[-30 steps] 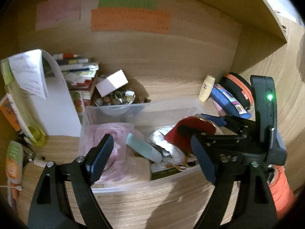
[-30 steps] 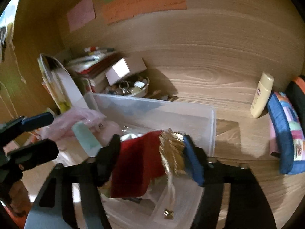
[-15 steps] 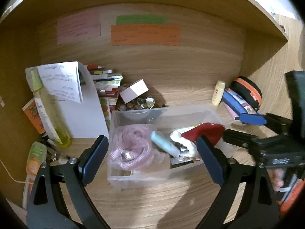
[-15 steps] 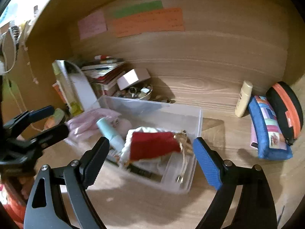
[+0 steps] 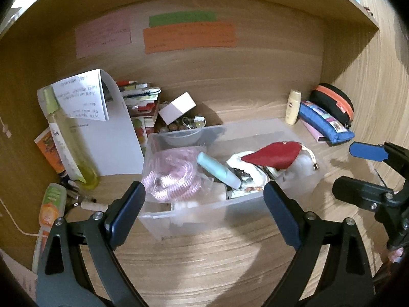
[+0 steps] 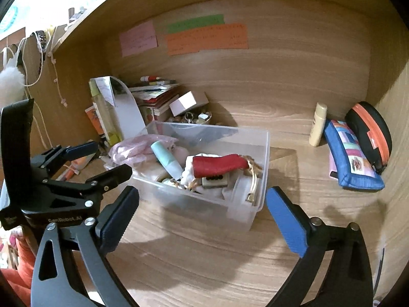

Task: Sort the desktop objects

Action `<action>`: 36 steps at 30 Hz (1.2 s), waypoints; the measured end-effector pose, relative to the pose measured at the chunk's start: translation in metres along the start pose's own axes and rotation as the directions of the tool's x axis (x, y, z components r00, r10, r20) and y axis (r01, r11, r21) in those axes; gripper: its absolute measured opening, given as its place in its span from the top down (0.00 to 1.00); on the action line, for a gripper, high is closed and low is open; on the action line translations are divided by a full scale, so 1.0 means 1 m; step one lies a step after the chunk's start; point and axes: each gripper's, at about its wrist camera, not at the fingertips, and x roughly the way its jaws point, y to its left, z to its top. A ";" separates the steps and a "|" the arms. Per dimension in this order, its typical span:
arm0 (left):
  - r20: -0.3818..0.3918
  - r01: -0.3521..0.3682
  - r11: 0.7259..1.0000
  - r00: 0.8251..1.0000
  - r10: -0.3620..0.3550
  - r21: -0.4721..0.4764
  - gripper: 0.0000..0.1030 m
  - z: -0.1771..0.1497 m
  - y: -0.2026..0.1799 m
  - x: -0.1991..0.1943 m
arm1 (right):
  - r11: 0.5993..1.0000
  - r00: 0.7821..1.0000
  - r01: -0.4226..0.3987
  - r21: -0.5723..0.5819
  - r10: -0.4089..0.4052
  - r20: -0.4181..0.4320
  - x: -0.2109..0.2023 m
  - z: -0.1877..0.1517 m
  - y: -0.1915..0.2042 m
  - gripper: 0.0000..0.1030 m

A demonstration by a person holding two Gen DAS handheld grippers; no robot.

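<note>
Left gripper (image 5: 204, 215) is being held spread wide, nothing between its pads; right gripper (image 6: 202, 212) likewise spread and unloaded. Both are being held short of the clear plastic bin (image 6: 264, 158) on the wooden desk (image 6: 204, 268). Red pouch (image 6: 218, 165) is being seen lying on top of the bin's contents, beside a mint tube (image 5: 218, 170). Only the left view is showing the pink coil (image 5: 168, 176) plainly; a metal clasp (image 6: 249, 197) is being shown only in the right view.

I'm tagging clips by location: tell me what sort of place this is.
Probably a home study desk set in a wooden alcove: sticky notes on the back panel, stacked books, pencil cases and a clear sorting bin.
</note>
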 end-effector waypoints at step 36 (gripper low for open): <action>-0.024 0.005 1.000 1.000 -0.005 0.010 0.06 -0.004 -0.008 0.001 | 0.998 0.999 -0.026 0.062 0.027 -0.028 0.006 -0.002 -0.012 0.03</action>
